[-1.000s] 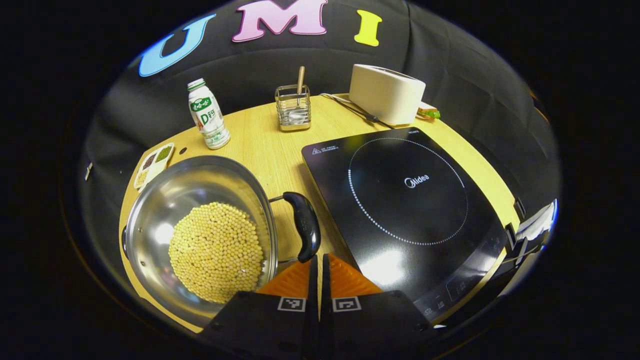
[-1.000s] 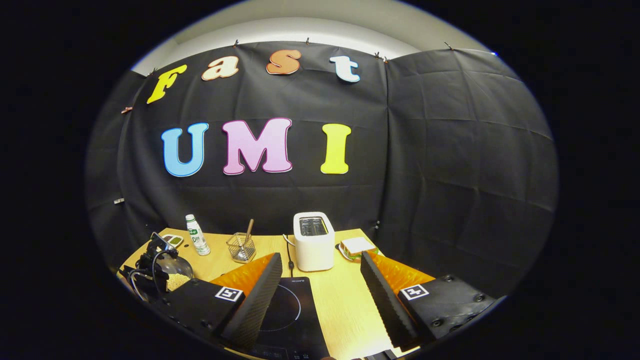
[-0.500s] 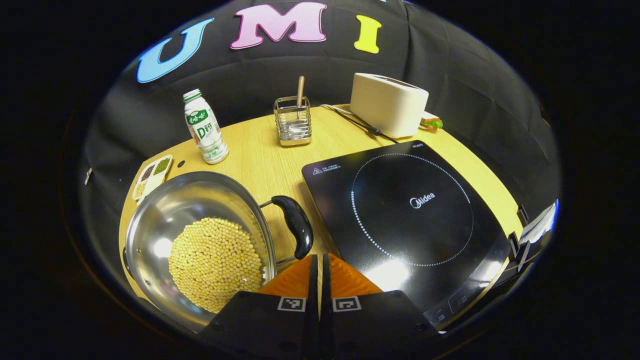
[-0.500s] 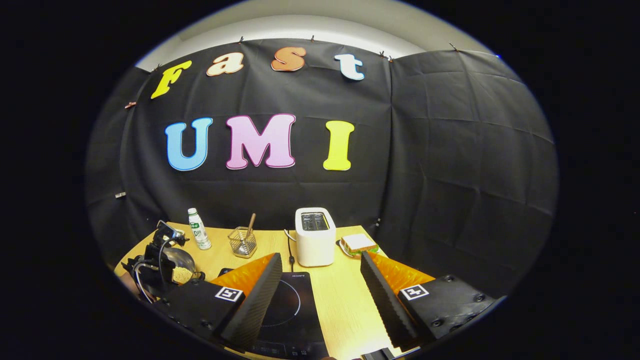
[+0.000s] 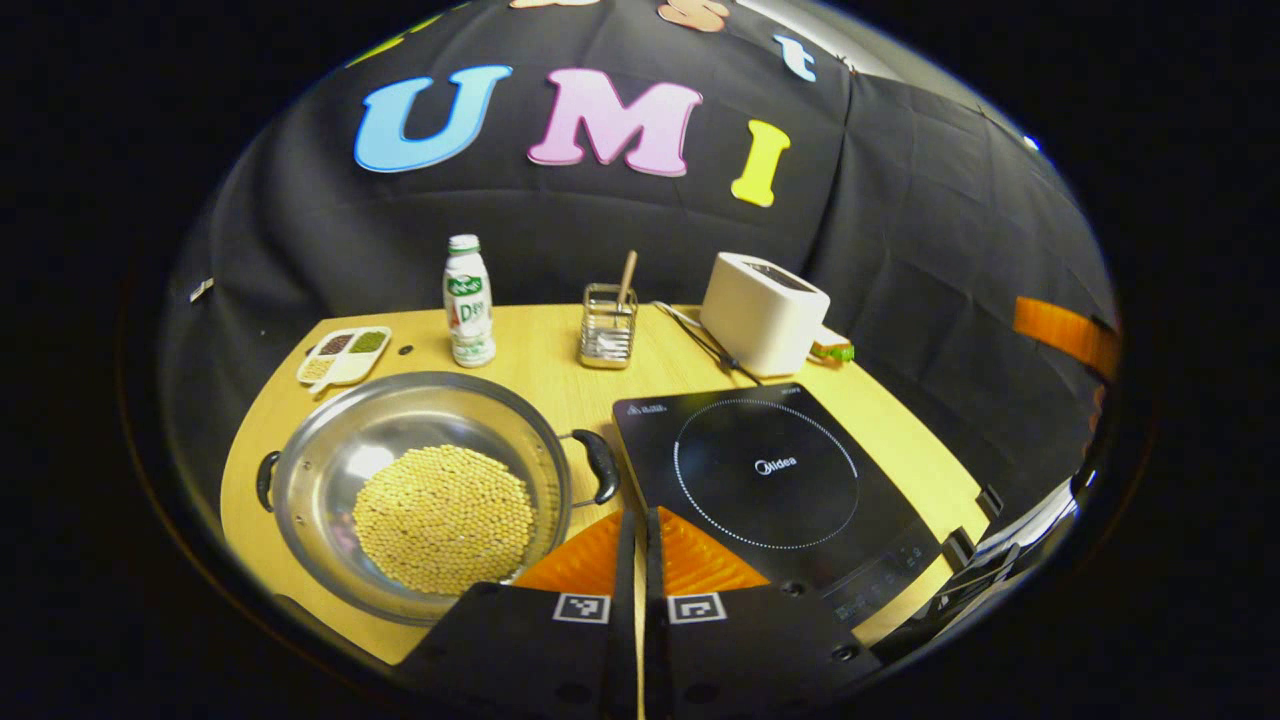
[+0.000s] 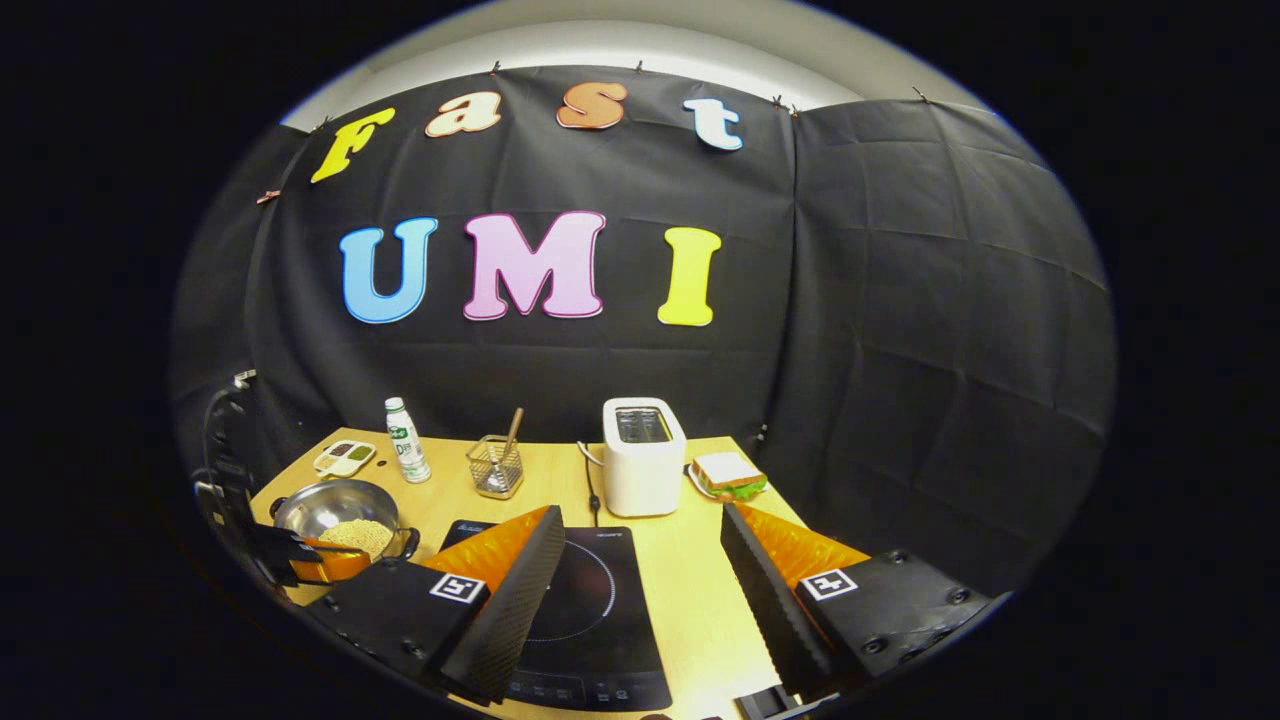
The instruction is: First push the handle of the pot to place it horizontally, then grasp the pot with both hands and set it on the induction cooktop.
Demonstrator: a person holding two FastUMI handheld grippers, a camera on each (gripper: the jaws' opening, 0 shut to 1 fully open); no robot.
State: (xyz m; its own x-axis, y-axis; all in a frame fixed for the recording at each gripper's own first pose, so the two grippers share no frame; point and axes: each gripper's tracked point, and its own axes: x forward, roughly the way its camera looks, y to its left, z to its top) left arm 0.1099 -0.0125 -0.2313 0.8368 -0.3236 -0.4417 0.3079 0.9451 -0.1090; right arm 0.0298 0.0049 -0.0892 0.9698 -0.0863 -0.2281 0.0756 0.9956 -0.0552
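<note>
On the pale wood-grain table (image 5: 560, 385), a round stainless pot (image 5: 415, 490) of soybeans (image 5: 443, 517) sits just left of the glossy black induction cooktop (image 5: 775, 475).
Left hand-held gripper (image 5: 640, 545): ribbed fingers pressed together near the pot's curved black handle (image 5: 600, 465). Right hand-held gripper (image 6: 640, 570): fingers spread wide above the cooktop.

Both views are sharp at centre and bend strongly toward the rim, where the desk (image 5: 560, 370) edge curves; light falls from overhead, bright on the desk, dim on the wall; a soft glare sits inside the pot (image 5: 400, 440) and a faint sheen on the cooktop (image 6: 600, 640); shadows are short and soft; no motion blur.
</note>
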